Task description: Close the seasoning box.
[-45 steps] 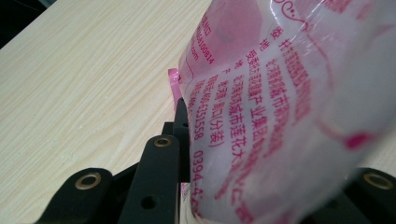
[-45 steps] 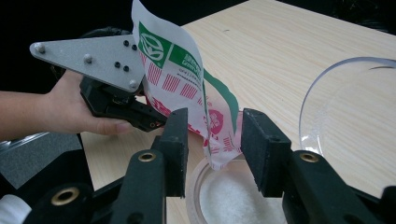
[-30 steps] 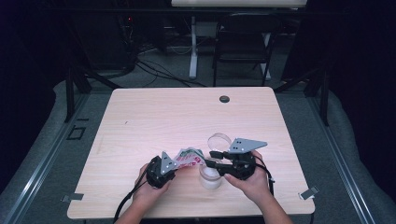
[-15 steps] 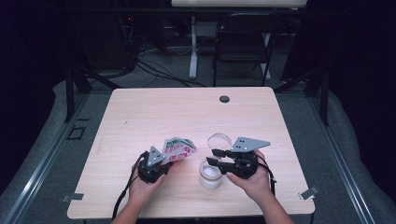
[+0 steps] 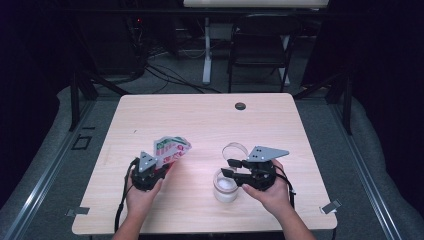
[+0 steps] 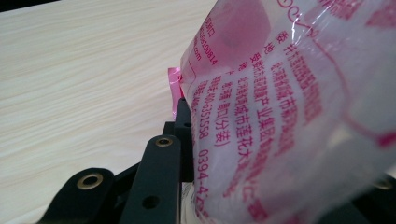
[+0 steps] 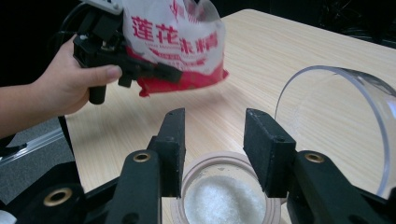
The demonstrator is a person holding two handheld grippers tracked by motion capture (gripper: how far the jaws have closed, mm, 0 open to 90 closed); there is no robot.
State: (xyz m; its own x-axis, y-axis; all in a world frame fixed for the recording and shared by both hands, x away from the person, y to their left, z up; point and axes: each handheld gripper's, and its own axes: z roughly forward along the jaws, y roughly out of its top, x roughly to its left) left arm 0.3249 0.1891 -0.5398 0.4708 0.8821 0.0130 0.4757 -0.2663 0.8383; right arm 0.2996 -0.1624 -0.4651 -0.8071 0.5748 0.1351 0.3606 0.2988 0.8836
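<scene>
- Pale wood-grain table (image 5: 200, 125) under a dark surround; floor cables and a chair sit beyond the far edge; a small dark round cap (image 5: 240, 106) is set in the tabletop near the far edge.
- Left gripper (image 5: 159, 165), at near left of the table in the high view: jaws clamped on a plastic bag (image 5: 169, 147) printed in red and pink. The bag is lifted off the tabletop and sticks out toward the far right from the jaws.
- Left gripper view: the bag (image 6: 289, 107) sits between the black jaws, and pink lettering covers its clear film.
- Right gripper view shows the left hand (image 7: 70, 88) around its gripper, with the bag (image 7: 173, 42) hanging red-edge down above the wood.
- Right gripper (image 5: 231, 167), at near right: jaws apart, and they have just been opening. Nothing is pressed between the pads.
- Open jar (image 5: 225, 186) stands on the table just below the right jaws, holding white granules (image 7: 224, 200); the jar is well apart from the bag.
- Clear round lid (image 5: 235, 149) lies just beyond the jar, on its far side; in the right gripper view the lid (image 7: 336, 121) stands tilted up at right.
</scene>
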